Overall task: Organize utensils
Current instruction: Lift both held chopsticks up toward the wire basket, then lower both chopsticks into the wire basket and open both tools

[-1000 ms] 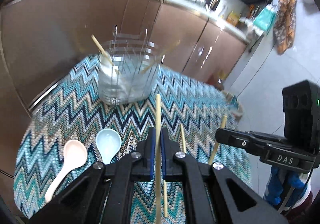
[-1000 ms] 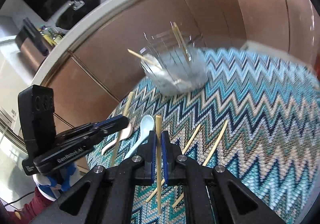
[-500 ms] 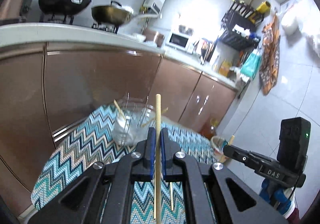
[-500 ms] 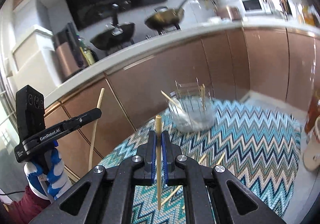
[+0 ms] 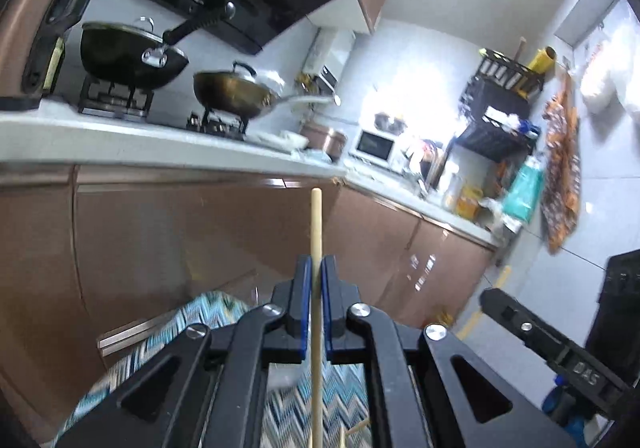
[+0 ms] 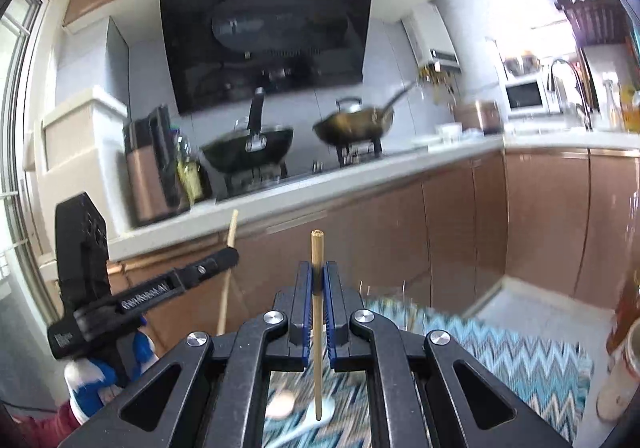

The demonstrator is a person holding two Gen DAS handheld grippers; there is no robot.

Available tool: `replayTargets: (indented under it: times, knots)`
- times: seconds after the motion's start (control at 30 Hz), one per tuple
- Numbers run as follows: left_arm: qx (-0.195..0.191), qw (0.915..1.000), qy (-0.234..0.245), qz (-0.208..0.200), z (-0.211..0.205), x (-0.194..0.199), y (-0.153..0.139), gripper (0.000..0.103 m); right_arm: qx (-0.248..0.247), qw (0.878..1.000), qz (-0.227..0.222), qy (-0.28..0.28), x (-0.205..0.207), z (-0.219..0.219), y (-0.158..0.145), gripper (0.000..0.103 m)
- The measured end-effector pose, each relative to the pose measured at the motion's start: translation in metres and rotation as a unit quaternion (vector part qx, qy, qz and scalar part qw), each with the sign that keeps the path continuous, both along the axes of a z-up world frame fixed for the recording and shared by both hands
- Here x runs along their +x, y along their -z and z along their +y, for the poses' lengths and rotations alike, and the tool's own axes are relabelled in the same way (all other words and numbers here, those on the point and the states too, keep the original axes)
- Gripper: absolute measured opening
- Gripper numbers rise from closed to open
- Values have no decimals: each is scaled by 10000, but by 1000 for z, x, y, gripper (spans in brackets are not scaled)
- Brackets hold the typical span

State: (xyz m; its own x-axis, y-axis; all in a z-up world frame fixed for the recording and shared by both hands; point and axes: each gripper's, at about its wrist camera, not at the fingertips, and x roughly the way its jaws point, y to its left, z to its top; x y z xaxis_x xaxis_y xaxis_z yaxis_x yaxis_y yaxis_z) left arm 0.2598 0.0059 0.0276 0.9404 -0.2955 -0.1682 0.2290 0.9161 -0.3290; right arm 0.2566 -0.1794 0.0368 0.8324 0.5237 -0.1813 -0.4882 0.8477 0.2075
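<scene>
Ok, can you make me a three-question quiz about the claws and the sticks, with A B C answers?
1. Where is the golden wok?
A. on the stove
B. on the zigzag mat
C. on the floor

2. What colour are the pads of the right claw?
A. red
B. blue
C. green

3. What is the left claw doing?
A. hanging open
B. pinching a chopstick
C. holding a spoon

Answers: 1 A, it sits on a burner on the counter. 2 B, blue strips line the inner faces. 3 B, both pads press on the upright wooden stick.
</scene>
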Motion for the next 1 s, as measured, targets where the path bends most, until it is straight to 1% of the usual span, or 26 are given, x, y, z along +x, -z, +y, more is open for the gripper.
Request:
replayTargets:
  times: [0.13, 0.23, 0.3, 0.4, 0.43, 0.5, 0.6, 0.7, 0.83, 0.9, 0.97, 1.0]
  knots:
    - [43, 9989, -336, -311, -13, 46, -1, 4, -47, 9992, -361, 160, 42, 5, -3, 6]
    - [91, 9961, -733, -486, -24, 81, 7, 5, -114, 9984, -494, 259, 75, 6, 8, 6]
    - [130, 9933, -1004, -551, -30, 101, 17, 5, -151, 9981, -504, 304, 95, 7, 19, 6]
    - [64, 9910, -1252, -471, -36, 133, 36, 5, -151, 9985, -407, 338, 122, 6, 41, 6]
    - [63, 9903, -1317, -436, -38, 143, 43, 5, -165, 9989, -308, 323, 128, 7, 47, 6]
    - [44, 9887, -1455, -368, -42, 158, 57, 5, -254, 9987, -264, 342, 138, 9, 60, 6]
    - [38, 9855, -1653, -370, -43, 169, 76, 5, -233, 9991, -154, 308, 150, 8, 78, 6]
    - [68, 9816, -1871, -373, -46, 181, 95, 5, -300, 9988, -147, 361, 158, 9, 94, 6]
    - [51, 9768, -2090, -463, -45, 177, 119, 5, -405, 9982, -44, 429, 162, 12, 118, 6]
    - [94, 9768, -2104, -383, -44, 176, 130, 6, -468, 9978, 97, 460, 163, 11, 129, 6]
    - [107, 9774, -2092, -292, -44, 170, 137, 13, -495, 9972, 188, 522, 160, 8, 137, 7]
    - [143, 9779, -2069, -268, -44, 168, 139, 22, -489, 9971, 225, 531, 158, 6, 138, 9]
